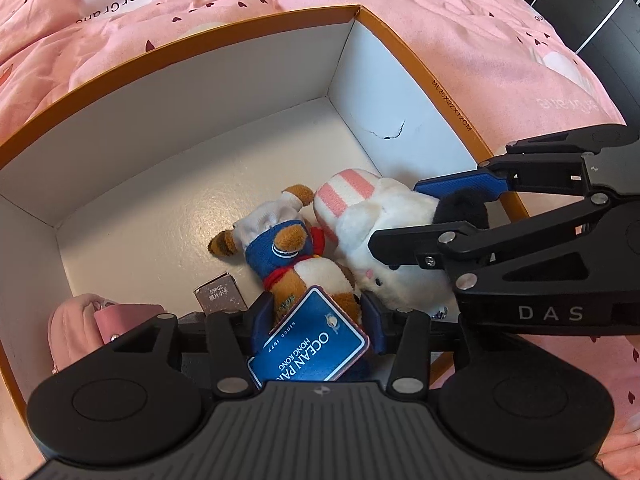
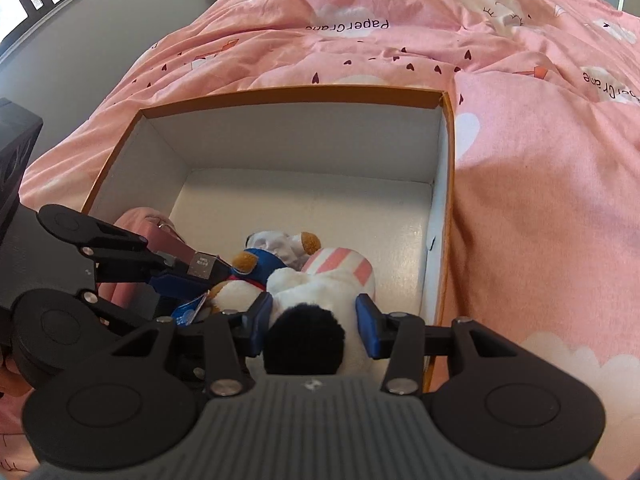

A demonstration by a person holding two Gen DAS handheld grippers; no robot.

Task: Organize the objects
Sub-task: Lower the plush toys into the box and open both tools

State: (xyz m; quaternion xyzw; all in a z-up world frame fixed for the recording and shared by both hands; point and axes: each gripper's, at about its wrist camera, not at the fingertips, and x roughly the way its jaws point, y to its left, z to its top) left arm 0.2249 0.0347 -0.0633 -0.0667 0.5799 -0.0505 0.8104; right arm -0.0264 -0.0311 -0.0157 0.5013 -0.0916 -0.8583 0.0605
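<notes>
An open box (image 1: 448, 92) with an orange rim and white inner walls sits on the bed in front of you. Four things lie on its floor, all crowded toward your end. A brown bear (image 1: 288, 256) in a blue top and red scarf lies near the middle, with a blue tag (image 1: 308, 340) reading "Ocean Park Hong Kong" attached. A white plush (image 1: 372, 240) with a pink-striped part and a black tuft lies against the bear, close to the box's right wall. A small grey carton (image 1: 222, 294) stands just left of the bear. A pink pouch (image 1: 80, 328) sits in the near left corner.

Your left gripper (image 1: 316, 316) reaches down into the box with its blue pads on either side of the bear's lower body and the tag. The jaws are spread, and you cannot tell from either view whether the pads press on the toy.

Your right gripper (image 2: 314, 320) straddles the white plush at its black tuft end, one pad on each side. The pads sit close against the fur, but whether they are squeezing it is not clear.

The box rests on a rumpled pink duvet (image 2: 540, 200) printed with small hearts, clouds and the words "PaperCrane". A grey wall (image 2: 80, 40) and a bright window lie beyond the bed's far left side.
</notes>
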